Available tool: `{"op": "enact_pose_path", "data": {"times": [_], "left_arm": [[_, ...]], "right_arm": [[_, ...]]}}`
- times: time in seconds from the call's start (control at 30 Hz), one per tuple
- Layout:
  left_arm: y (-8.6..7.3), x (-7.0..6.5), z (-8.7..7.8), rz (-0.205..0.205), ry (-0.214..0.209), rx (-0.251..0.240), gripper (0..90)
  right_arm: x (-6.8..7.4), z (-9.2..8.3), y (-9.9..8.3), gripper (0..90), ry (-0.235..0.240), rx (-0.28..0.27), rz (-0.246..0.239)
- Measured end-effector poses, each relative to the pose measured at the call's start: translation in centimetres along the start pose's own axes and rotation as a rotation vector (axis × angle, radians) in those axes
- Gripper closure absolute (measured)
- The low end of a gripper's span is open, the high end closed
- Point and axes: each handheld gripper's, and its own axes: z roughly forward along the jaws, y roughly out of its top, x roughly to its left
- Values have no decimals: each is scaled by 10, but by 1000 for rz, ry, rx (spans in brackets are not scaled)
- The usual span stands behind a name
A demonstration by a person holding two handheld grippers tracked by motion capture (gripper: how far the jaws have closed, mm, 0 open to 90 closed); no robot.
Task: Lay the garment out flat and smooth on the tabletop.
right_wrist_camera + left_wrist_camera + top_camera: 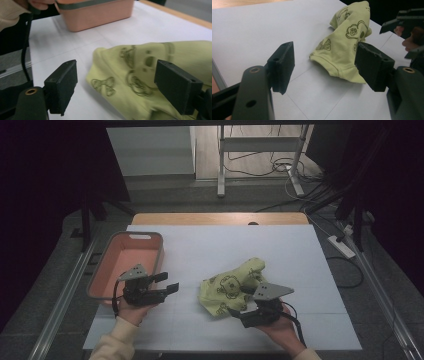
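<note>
A yellow-green cloth (231, 286) with dark printed figures lies crumpled on the white table sheet (225, 245), right of centre. My right gripper (236, 312) sits at the cloth's near edge and points left into it. In the right gripper view the cloth (150, 67) lies just ahead of and between the wide-apart jaws of my right gripper (120, 86), and the pads are not pressing on it. My left gripper (170, 282) is open beside the basket and holds nothing. In the left gripper view my left gripper (327, 67) points at the cloth (344, 47), which lies well ahead of it.
A pink basket (137, 236) with a grey rim stands at the table's left edge, seen also as the basket (100, 15) in the right gripper view. Bare white sheet lies between the basket and the cloth. Table legs and cables are on the floor beyond.
</note>
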Motion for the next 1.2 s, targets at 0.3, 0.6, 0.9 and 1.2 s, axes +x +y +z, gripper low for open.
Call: {"op": "enact_pose_path", "data": {"times": [0.3, 0.6, 0.9, 1.2], "left_arm": [[0, -1, 3, 5, -4, 9, 326], [-1, 0, 3, 5, -5, 11, 326], [-1, 0, 3, 2, -5, 14, 326], [-2, 1, 3, 2, -5, 14, 326]], "right_arm": [[23, 41, 2, 192, 77, 67, -46], [25, 73, -2, 229, 33, 165, -53], [21, 90, -9, 290, -27, 256, -45], [25, 101, -11, 360, -88, 311, -102]]}}
